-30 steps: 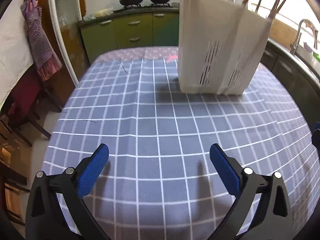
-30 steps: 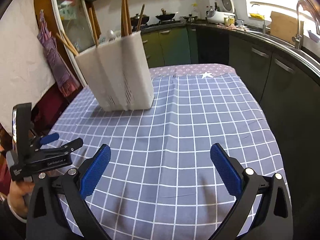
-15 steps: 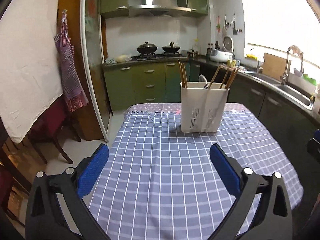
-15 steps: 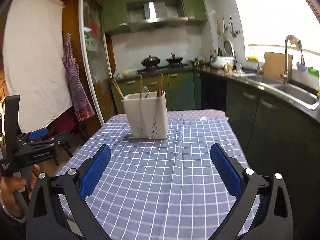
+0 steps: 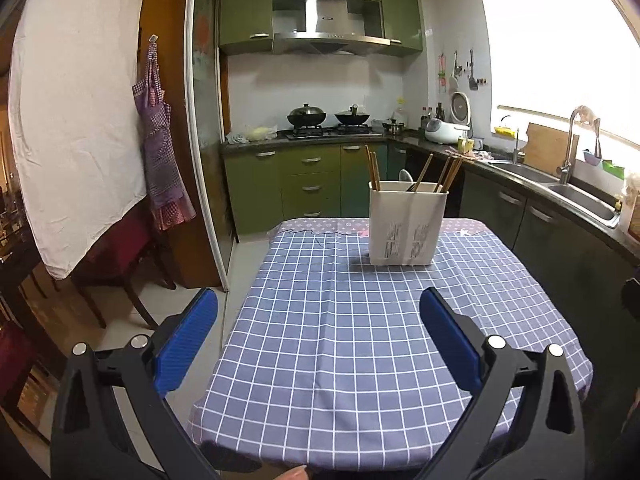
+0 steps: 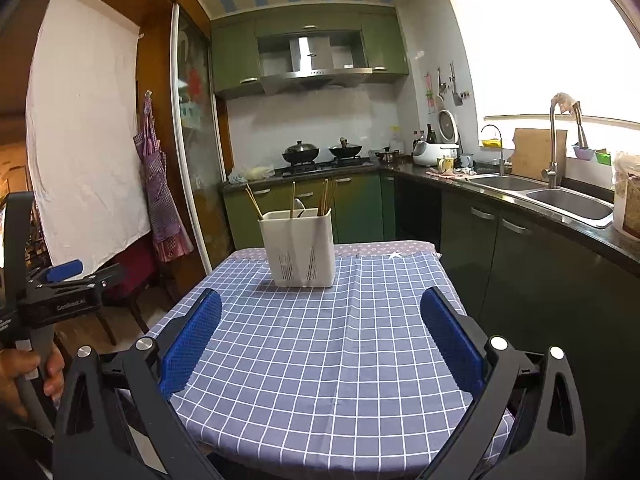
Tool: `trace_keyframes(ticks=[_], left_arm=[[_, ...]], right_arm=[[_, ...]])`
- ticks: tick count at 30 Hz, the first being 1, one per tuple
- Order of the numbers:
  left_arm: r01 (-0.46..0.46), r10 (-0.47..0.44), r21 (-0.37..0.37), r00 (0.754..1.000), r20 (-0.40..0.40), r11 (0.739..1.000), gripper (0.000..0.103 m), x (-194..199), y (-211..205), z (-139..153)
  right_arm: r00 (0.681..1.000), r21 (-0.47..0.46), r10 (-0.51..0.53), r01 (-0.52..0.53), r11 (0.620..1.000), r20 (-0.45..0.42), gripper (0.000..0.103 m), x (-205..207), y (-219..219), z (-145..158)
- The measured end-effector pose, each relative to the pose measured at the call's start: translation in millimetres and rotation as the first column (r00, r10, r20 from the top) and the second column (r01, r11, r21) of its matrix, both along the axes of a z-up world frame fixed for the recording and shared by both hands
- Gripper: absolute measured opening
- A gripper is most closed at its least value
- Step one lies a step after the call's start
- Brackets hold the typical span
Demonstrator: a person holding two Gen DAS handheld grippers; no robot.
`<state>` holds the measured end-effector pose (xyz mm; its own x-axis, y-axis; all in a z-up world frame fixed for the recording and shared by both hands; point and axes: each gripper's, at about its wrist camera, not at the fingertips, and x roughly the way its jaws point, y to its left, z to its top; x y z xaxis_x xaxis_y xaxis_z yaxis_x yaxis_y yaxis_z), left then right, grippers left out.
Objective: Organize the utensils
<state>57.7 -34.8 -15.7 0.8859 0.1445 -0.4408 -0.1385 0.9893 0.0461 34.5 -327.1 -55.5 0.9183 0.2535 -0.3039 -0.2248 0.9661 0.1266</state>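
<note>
While most lettering is too small to read, white print on the black body of the left gripper (image 6: 60,276), seen from the right wrist view, looks like a brand name but is too blurred to spell out; a grey logo on the range hood (image 5: 326,18) is also unreadable. Left hand (image 6: 24,380) wraps a grey handle at the lower left edge, thumb and fingers curled round it, holding that tool level and pointing toward the table. Left gripper jaws stand wide apart with nothing between them, blue ribbed pads (image 5: 186,340) on black plastic arms with silver bolts. Right gripper (image 6: 318,340) is likewise spread wide and holds nothing, its pads dimpled blue rubber. Both hang above the near edge of the table (image 5: 340,400), well apart from the holder. White plastic utensil holder (image 5: 406,228) stands upright toward the far end of the table, boxy, two compartments, slotted vents on its front. Wooden chopsticks (image 5: 374,170) lean out of it, plus a pale spoon (image 5: 405,176). Tablecloth (image 6: 320,360) is grey-blue fabric with a white grid, creased down the middle, dotted band at the far edge.
</note>
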Motion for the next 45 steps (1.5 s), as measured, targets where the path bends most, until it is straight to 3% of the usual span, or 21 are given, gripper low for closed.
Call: trace_keyframes(ticks=[13, 45], left_arm=[[0.001, -0.001, 0.016, 0.999, 0.041, 1.0, 0.096, -23, -1, 9], [-0.003, 0.003, 0.005, 0.999, 0.046, 1.0, 0.096, -30, -3, 8]], right_arm=[[0.999, -0.01, -0.017, 0.018, 1.0, 0.045, 0.098, -11, 0, 17], [1.0, -0.008, 0.002, -0.002, 1.0, 0.024, 0.098, -4, 2, 15]])
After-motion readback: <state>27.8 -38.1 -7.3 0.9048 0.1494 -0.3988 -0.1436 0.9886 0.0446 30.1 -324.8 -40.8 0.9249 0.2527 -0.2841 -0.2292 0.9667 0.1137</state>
